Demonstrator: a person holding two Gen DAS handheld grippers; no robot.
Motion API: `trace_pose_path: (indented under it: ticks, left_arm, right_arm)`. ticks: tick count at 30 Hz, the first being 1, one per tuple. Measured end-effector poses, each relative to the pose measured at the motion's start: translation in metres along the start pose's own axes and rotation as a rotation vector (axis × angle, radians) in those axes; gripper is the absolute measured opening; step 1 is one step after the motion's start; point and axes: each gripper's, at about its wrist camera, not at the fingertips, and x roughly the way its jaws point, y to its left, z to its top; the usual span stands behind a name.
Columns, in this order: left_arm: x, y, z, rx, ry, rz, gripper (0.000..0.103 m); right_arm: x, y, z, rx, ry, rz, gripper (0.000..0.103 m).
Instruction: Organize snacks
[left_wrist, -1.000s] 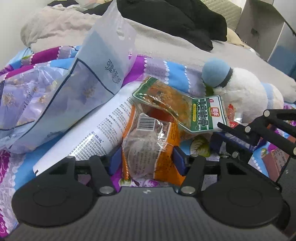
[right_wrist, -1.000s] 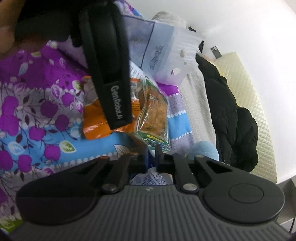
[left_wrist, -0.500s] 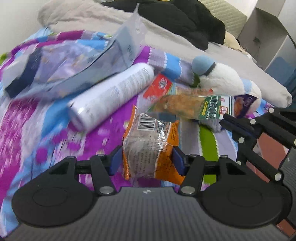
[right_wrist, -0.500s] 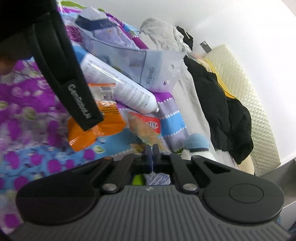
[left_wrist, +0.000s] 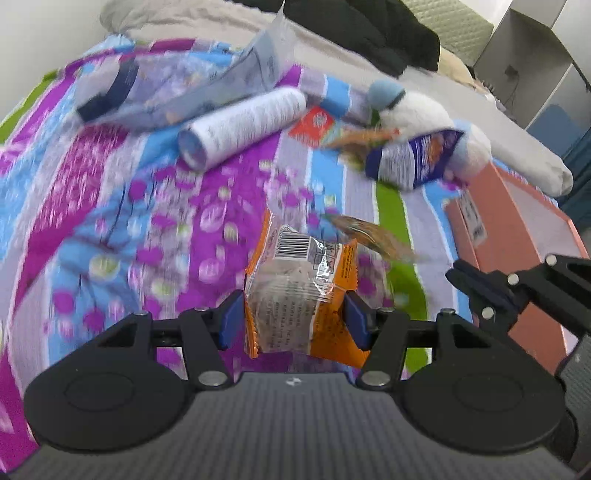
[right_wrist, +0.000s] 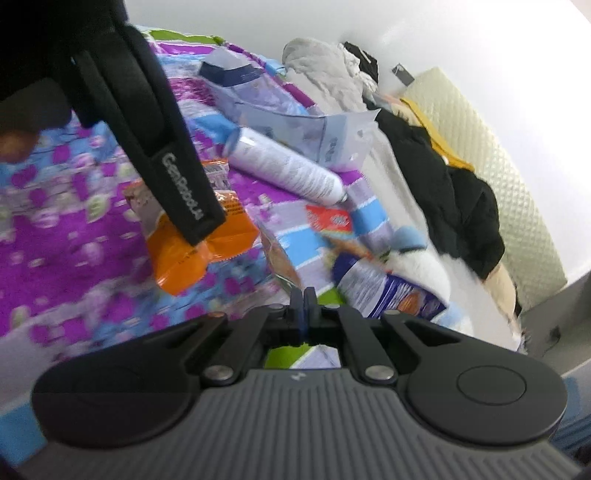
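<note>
My left gripper (left_wrist: 293, 317) is shut on an orange and clear snack packet (left_wrist: 301, 295), held above the floral bedspread; the packet also shows in the right wrist view (right_wrist: 195, 254). My right gripper (right_wrist: 303, 295) is shut on the edge of a thin clear snack bag (right_wrist: 282, 260), which trails blurred in the left wrist view (left_wrist: 373, 236). A purple snack bag (left_wrist: 413, 158) and a red-cornered packet (left_wrist: 314, 123) lie by the plush toy (left_wrist: 424, 110).
A white cylindrical can (left_wrist: 240, 127) and a pale blue plastic bag (left_wrist: 177, 85) lie on the bedspread at the back. An orange-pink box (left_wrist: 517, 229) stands at the right. Black clothing (right_wrist: 443, 192) lies on the grey blanket.
Both grippers have lifted and pulled back from the pile with their packets. The green-labelled clear bag has come away from the heap, uncovering the can and the purple bag.
</note>
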Motion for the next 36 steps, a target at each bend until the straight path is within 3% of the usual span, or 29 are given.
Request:
trace_pose_path:
  ticks: [11,19,22,23,25,26,27,34,36]
  left_arm:
    - [-0.021,0.008,-0.065,-0.023,0.072,-0.015,0.064]
    - [-0.027,0.02,-0.077,-0.037,0.061,0.0,0.065]
    - [-0.026,0.025,-0.077,-0.057,0.064,-0.012,0.071]
    - [-0.025,0.027,-0.078,-0.063,0.068,-0.02,0.071]
    - [-0.026,0.03,-0.079,-0.077,0.077,-0.03,0.073]
    - [-0.027,0.031,-0.079,-0.082,0.078,-0.034,0.076]
    - [-0.028,0.032,-0.079,-0.087,0.077,-0.035,0.079]
    - [-0.029,0.037,-0.076,-0.113,0.071,-0.046,0.083]
    - [-0.026,0.038,-0.076,-0.114,0.075,-0.039,0.083]
  right_arm:
    - [-0.061,0.044,-0.035,0.132,0.064,0.062,0.003]
    - [-0.089,0.054,-0.063,0.39,0.13,0.176,0.004]
    - [-0.083,0.053,-0.073,0.513,0.174,0.242,0.009]
    - [-0.084,0.053,-0.076,0.55,0.187,0.263,0.013]
    - [-0.082,0.05,-0.081,0.616,0.197,0.3,0.039]
    - [-0.081,0.046,-0.084,0.651,0.194,0.321,0.062]
    - [-0.08,0.043,-0.086,0.685,0.185,0.333,0.076]
    - [-0.075,0.018,-0.097,0.827,0.096,0.292,0.078]
    - [-0.065,0.016,-0.099,0.829,0.087,0.27,0.084]
